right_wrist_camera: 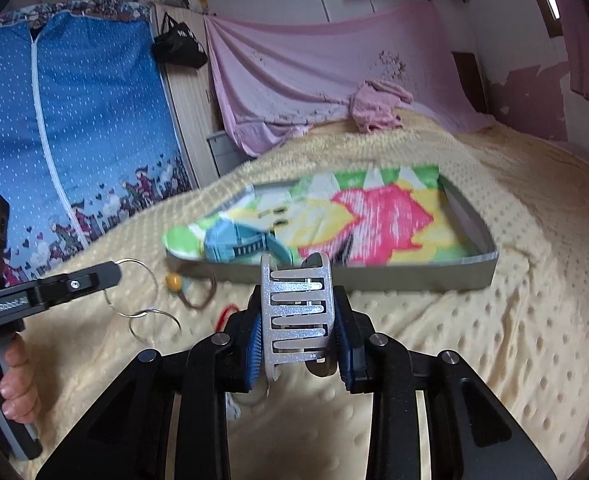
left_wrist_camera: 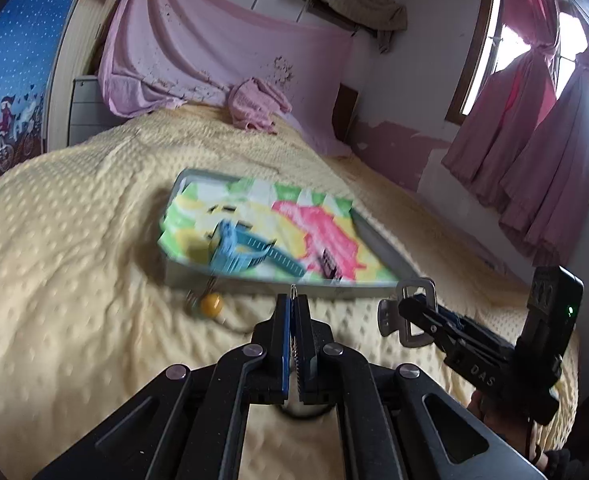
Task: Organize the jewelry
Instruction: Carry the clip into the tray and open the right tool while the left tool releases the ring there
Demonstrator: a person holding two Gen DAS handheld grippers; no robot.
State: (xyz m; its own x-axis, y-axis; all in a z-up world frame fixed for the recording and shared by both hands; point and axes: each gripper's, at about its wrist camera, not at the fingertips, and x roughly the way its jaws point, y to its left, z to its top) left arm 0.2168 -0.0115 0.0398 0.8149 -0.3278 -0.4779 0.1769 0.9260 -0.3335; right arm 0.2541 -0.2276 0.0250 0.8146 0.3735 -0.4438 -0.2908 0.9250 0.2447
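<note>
My left gripper [left_wrist_camera: 293, 300] is shut on thin silver wire bangles [right_wrist_camera: 134, 292], which hang from its tip [right_wrist_camera: 112, 272] above the bed. Only a sliver of wire [left_wrist_camera: 293, 289] shows between the pads in the left wrist view. My right gripper [right_wrist_camera: 298, 320] is shut on a silver hair claw [right_wrist_camera: 294, 304], held upright between the blue pads; the left wrist view shows the claw [left_wrist_camera: 408, 312] too. Ahead lies a grey tray [left_wrist_camera: 378, 248] lined with a colourful cloth [right_wrist_camera: 378, 216]. A blue watch [left_wrist_camera: 234, 248] and small black clips [left_wrist_camera: 330, 266] rest in it.
A yellow bead hair tie [left_wrist_camera: 211, 304] and a brown elastic [right_wrist_camera: 202, 296] lie on the yellow bedspread [left_wrist_camera: 74, 280] just before the tray. A bit of red cord [right_wrist_camera: 224, 314] lies near my right fingers. Pink cloth [left_wrist_camera: 254, 108] sits at the bed's head.
</note>
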